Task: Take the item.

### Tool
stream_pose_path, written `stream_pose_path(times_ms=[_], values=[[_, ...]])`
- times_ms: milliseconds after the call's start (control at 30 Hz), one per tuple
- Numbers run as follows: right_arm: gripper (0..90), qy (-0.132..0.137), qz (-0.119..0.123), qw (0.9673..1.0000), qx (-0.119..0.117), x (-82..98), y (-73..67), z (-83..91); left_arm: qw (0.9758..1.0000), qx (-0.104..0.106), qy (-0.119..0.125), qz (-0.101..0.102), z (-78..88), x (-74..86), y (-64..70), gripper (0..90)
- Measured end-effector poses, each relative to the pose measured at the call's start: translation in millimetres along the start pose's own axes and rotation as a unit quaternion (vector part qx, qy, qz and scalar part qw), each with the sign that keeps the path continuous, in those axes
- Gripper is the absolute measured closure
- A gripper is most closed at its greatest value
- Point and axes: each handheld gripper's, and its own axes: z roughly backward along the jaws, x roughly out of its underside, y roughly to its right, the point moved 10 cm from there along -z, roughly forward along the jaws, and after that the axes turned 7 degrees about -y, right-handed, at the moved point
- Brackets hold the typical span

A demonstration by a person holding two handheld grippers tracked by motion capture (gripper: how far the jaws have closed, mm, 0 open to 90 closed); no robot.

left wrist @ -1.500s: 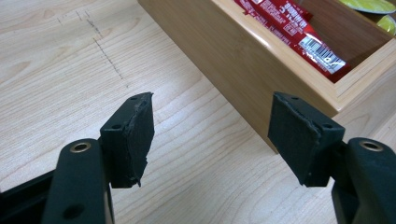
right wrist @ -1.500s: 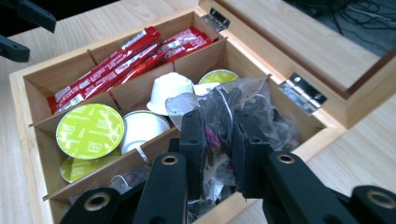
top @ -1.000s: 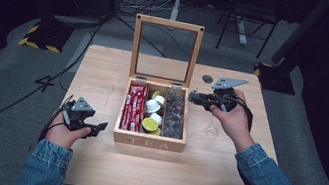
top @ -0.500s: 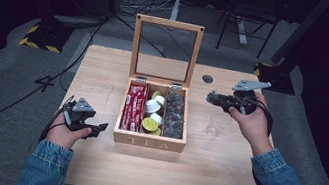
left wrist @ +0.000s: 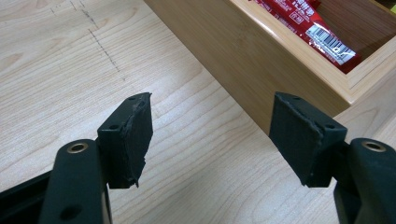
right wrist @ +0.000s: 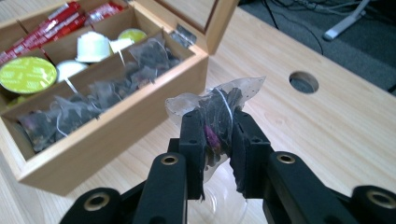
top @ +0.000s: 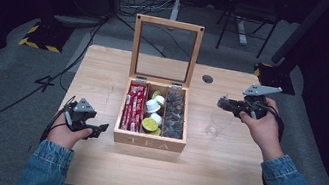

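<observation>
Dark room behind, cables and a metal stand [top: 226, 11] on grey floor beyond a pale wooden table [top: 219, 177]. At table centre, an open wooden tea box [top: 149, 142] with its glass-paned lid [top: 165, 49] upright at the far side, 3 compartments inside: red sachets [top: 134, 107] at the left, white and green capsules [top: 152, 116] in the middle, dark mesh tea bags [top: 174, 114] at the right. Right of the box and apart from it, right gripper [top: 224, 103] held above the table, jaws pinched together on a clear tea bag [right wrist: 215, 119] with dark leaves and a pink bud inside, bag corners sticking up past the pads. Below that gripper, something clear and round on the table, perhaps a glass [top: 213, 129], too faint in the high view to call for certain; its curved rim just visible under the jaws in the right gripper view. Round hole [top: 208, 79] in the tabletop further back, near the lid's right edge. Between held bag and box interior, only the box's right wall. Left gripper [top: 101, 126] low at the box's near-left corner, jaws apart with nothing between them, bare wood under them, box wall just beyond the right pad in the left gripper view. Denim sleeves [top: 45, 169] at the near edge, a cable trailing off the table's left side.
</observation>
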Motion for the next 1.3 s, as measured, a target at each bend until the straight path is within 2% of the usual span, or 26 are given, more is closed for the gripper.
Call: stream_pose_path(times_ms=[167, 300, 467, 933, 967, 1100, 1167, 1300], values=[[76.1, -0.013, -0.005, 0.9999, -0.001, 9.9, 2.2, -1.8, 1.0, 0.0, 0.0, 0.002, -0.8, 0.2, 0.3, 30.8], [76.1, -0.034, -0.008, 0.9994, -0.002, 21.6, 3.2, -5.9, 1.0, -0.001, -0.003, -0.003, -1.2, 0.6, 0.0, 30.9], [76.0, -0.054, -0.009, 0.9985, -0.004, 30.4, 2.7, -9.7, 1.0, 0.0, -0.003, -0.001, -1.7, 1.0, -0.1, 30.9], [75.6, -0.097, 0.011, 0.9952, 0.0, 43.4, -4.2, -22.0, 1.0, 0.001, -0.004, 0.0, -3.3, 1.7, -0.7, 30.8], [74.3, -0.098, 0.012, 0.9951, 0.0, 43.7, -4.6, -22.4, 1.0, 0.001, -0.006, -0.001, -3.5, 2.0, -0.5, 30.8], [55.3, -0.095, 0.012, 0.9954, 0.003, 43.7, -4.2, -22.9, 1.0, 0.002, -0.007, -0.001, -3.8, 2.8, -0.6, 30.8], [52.0, -0.093, 0.013, 0.9955, 0.011, 42.9, -3.0, -21.4, 1.0, 0.003, -0.008, 0.0, -4.1, 3.8, -1.1, 30.7], [47.2, -0.081, 0.006, 0.9966, 0.013, 38.8, -1.2, -20.4, 0.9999, 0.007, -0.012, 0.003, -3.9, 5.5, -2.7, 30.4]])
